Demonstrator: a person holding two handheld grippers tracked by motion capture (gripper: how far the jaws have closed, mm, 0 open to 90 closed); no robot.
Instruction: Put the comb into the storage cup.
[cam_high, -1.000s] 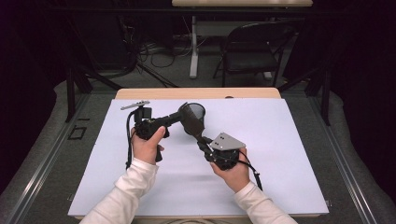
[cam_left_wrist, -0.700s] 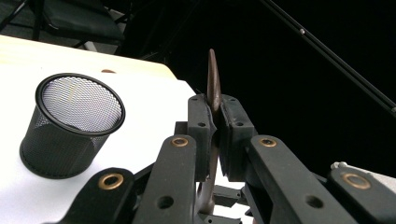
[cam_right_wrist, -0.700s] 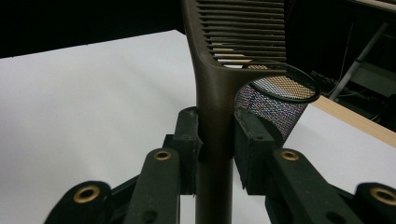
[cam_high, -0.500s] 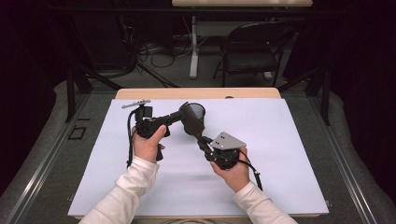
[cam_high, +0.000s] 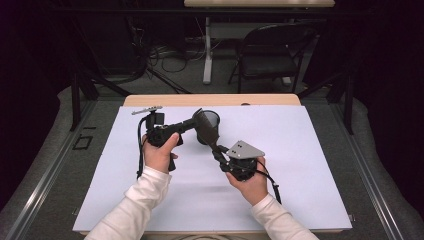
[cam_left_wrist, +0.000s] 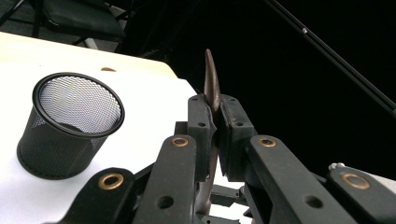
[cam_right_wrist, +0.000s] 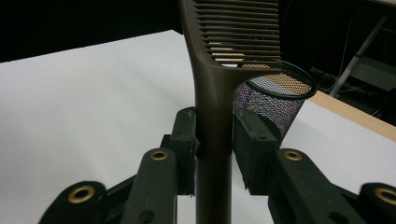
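My left claw (cam_left_wrist: 215, 122) is clamped on the thin edge of a brown comb (cam_left_wrist: 211, 84), whose narrow tip stands up between the two black pads in the left claw view. My right claw (cam_right_wrist: 214, 140) also has its jaws pressed against that comb (cam_right_wrist: 219, 88), on the smooth handle, with the toothed part rising above them in the right claw view. From the high view, the left claw (cam_high: 194, 122) reaches in from the left and the right claw (cam_high: 216, 150) from lower right, and they meet close together above the white sheet (cam_high: 300, 165) that covers the counter (cam_high: 165, 100); the comb itself is too small and dark there for me to make out. A black mesh cup (cam_high: 208, 126) stands upright on the sheet just beside the two claws, its open mouth (cam_left_wrist: 78, 103) facing up in the left claw view, and it sits just behind the comb in the right claw view (cam_right_wrist: 273, 100). My left hand (cam_high: 160, 152) and right hand (cam_high: 248, 182) grip the tool bodies, white sleeves (cam_high: 142, 200) coming in from the bottom. Beyond the counter stands a dark folding chair (cam_high: 267, 55) on the floor.
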